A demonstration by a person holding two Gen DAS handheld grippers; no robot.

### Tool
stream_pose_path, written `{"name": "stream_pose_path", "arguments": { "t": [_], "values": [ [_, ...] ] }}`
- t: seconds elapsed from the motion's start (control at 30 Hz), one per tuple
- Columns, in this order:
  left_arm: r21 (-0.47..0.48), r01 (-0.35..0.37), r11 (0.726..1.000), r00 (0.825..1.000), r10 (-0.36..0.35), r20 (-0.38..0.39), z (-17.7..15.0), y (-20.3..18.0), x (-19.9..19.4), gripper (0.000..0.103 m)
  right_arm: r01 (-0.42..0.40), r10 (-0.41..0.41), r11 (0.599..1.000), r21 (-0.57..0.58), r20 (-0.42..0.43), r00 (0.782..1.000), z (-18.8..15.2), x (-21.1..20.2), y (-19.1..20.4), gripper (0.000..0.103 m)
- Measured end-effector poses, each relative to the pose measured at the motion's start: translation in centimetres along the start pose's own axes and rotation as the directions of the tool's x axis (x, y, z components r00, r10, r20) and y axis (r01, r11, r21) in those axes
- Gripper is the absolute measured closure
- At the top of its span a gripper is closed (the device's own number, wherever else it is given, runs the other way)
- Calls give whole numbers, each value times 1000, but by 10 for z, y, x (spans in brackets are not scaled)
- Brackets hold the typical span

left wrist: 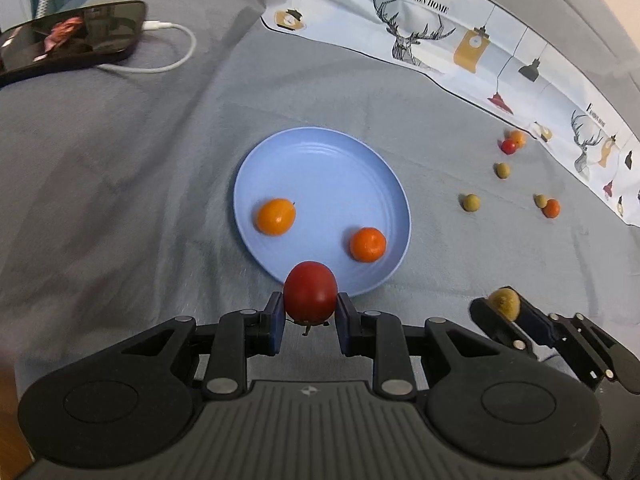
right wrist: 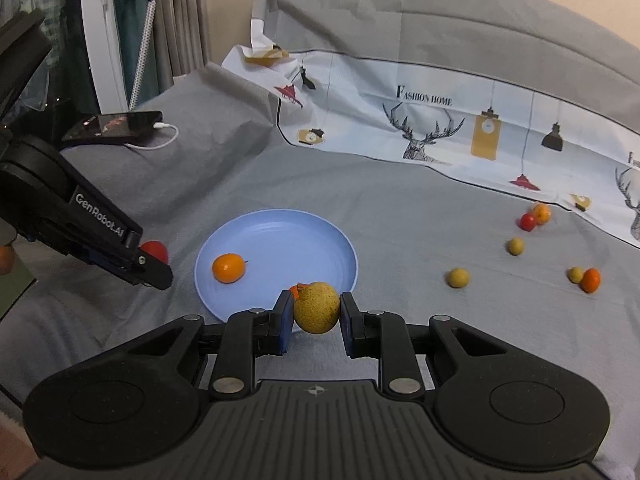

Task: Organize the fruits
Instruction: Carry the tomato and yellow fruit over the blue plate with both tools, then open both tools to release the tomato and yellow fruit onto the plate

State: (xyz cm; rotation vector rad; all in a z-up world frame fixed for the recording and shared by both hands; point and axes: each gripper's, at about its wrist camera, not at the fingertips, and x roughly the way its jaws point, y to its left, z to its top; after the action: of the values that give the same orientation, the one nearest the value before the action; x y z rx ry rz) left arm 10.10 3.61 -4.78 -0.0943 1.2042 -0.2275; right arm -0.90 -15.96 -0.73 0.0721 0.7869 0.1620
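On the grey cloth (left wrist: pixel 120 200), the blue plate (left wrist: pixel 320 152) sat dead centre, and inside it lay two orange fruits: one at the left (left wrist: pixel 276 216), one toward the right rim (left wrist: pixel 367 244), well apart. Over the plate's near edge, the left gripper (left wrist: pixel 310 312) had its fingers clamped on a red tomato (left wrist: pixel 310 294). Just to its right, the right gripper (right wrist: pixel 316 316) had its fingers pinched around a yellow-brown fruit (right wrist: pixel 316 307), also at the plate's near rim. Out on the cloth to the right, loose fruit lay scattered: a small red one (right wrist: pixel 527 222) touching an orange one (right wrist: pixel 541 213), two yellowish ones (right wrist: pixel 515 246) (right wrist: pixel 458 277) apart, and another yellowish one (right wrist: pixel 576 274) beside an orange one (right wrist: pixel 591 280). A phone (left wrist: pixel 72 36) rested on its white cable (left wrist: pixel 176 52) far left.
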Motion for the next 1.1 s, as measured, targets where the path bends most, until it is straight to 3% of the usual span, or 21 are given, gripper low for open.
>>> {"name": "stream_pose_path", "arguments": {
  "t": [0.47,0.7,0.77,0.8,0.83,0.93,1.1],
  "values": [
    [37,-22,999,998,24,-57,47,-11,68,74,-33,31,999,-19,-104,994,15,90,-3,78],
    [96,-56,994,997,60,-41,60,-13,87,73,-56,51,998,-37,-122,991,21,116,-3,78],
    [126,-70,989,997,68,21,61,-17,81,47,-71,66,996,-45,-120,991,24,123,-2,77],
    [137,-84,987,995,76,59,61,-19,75,17,-78,72,996,-50,-117,991,26,126,-2,76],
    [137,-94,986,992,81,100,61,-20,67,1,-85,78,995,-59,-116,990,29,127,-1,66],
    [153,-75,985,987,52,152,55,-21,45,0,-80,72,994,-69,-105,992,33,119,0,36],
    [118,-95,988,987,78,141,27,-12,13,0,-79,76,997,-19,-123,989,24,77,-6,17]
  ]
}}
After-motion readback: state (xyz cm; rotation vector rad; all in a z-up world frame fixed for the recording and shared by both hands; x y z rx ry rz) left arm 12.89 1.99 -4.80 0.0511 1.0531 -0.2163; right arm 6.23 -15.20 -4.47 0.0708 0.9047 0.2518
